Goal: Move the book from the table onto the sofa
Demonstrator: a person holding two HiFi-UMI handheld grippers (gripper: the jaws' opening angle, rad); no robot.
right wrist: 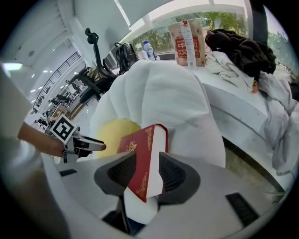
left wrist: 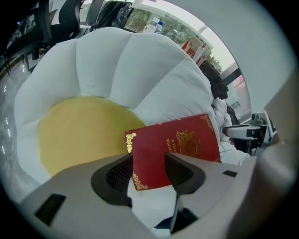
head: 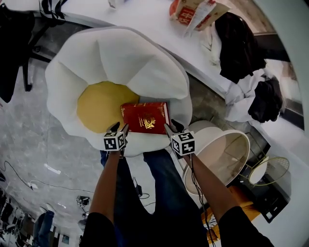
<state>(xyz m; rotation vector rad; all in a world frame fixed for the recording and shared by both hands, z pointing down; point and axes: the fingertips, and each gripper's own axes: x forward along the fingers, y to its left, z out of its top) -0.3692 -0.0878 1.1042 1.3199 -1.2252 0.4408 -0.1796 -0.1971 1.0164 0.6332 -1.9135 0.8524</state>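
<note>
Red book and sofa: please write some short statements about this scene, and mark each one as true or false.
1. The left hand-held gripper and the right hand-held gripper each have the red book between their jaws. True.
2. The sofa has a blue middle. False: its yellow middle is ringed by white petals.
3. The red book is lying open. False: it is closed, and its cover faces up.
4. A dark garment lies on the white table beyond the sofa. True.
</note>
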